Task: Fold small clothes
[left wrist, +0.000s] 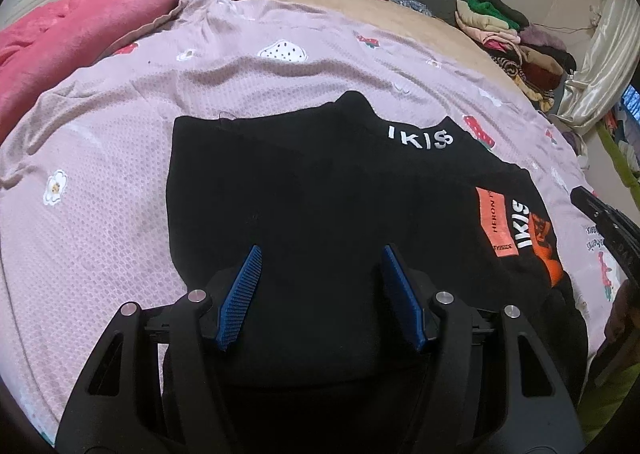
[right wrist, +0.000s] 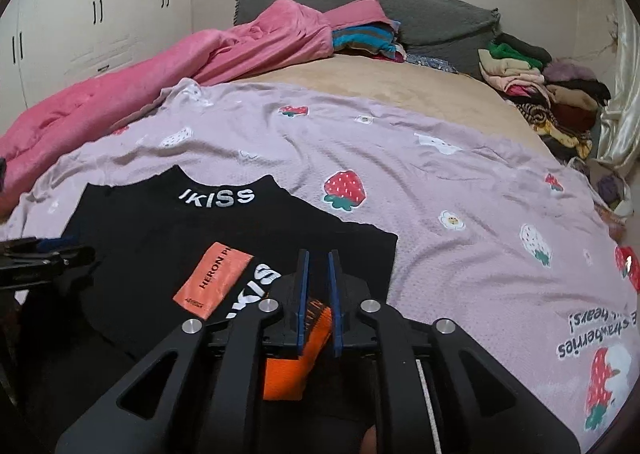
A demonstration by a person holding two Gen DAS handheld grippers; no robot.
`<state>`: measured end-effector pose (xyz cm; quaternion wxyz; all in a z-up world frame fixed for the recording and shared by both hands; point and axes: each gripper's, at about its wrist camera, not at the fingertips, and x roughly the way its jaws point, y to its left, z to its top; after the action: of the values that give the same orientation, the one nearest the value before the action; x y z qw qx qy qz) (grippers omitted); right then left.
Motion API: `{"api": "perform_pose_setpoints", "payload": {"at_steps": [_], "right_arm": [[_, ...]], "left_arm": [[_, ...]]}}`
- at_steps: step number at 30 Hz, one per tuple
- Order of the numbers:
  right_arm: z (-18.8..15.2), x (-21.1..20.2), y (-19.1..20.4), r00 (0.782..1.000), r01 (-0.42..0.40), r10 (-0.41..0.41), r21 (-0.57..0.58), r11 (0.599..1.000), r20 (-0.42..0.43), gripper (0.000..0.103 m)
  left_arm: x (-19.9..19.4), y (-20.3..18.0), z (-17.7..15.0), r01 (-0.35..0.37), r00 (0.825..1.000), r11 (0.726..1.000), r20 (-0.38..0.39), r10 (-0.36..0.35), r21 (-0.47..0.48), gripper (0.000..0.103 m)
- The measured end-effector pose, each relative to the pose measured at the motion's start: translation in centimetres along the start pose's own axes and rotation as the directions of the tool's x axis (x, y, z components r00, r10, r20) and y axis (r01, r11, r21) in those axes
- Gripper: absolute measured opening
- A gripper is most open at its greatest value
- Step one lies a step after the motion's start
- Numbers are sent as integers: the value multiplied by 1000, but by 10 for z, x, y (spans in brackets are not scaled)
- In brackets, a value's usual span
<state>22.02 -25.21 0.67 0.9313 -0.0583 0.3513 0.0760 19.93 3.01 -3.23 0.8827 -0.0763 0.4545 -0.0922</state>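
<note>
A black garment (left wrist: 304, 190) with white "IKISS" lettering and an orange patch lies partly folded on a lilac strawberry-print blanket (left wrist: 120, 158). My left gripper (left wrist: 320, 254) is open just above the garment's near part, with nothing between its blue pads. In the right wrist view the same garment (right wrist: 160, 230) lies at lower left. My right gripper (right wrist: 318, 258) hovers over its right edge with its jaws a narrow gap apart and nothing visibly pinched. The right gripper (left wrist: 604, 222) shows at the right edge of the left view. The left gripper (right wrist: 40, 254) shows at the left edge of the right view.
A pink quilt (right wrist: 140, 94) lies bunched along the left of the bed. A grey pillow (right wrist: 420, 18) is at the head. A pile of folded clothes (right wrist: 536, 90) sits at the far right. White wardrobes (right wrist: 80, 22) stand on the left. The lilac blanket (right wrist: 460, 182) stretches right.
</note>
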Motion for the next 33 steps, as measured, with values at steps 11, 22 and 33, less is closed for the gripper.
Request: {"api": "perform_pose_setpoints", "payload": {"at_steps": [11, 22, 33], "right_arm": [[-17, 3, 62, 974, -216, 208, -92, 972, -87, 37], [-31, 32, 71, 973, -148, 123, -120, 982, -194, 50], [-44, 37, 39, 971, -114, 108, -17, 993, -214, 50]], "left_arm": [[4, 7, -9, -8, 1000, 1000, -27, 8, 4, 54], [5, 12, -12, 0, 999, 1000, -35, 0, -2, 54], [3, 13, -12, 4, 999, 1000, -35, -4, -9, 54]]}}
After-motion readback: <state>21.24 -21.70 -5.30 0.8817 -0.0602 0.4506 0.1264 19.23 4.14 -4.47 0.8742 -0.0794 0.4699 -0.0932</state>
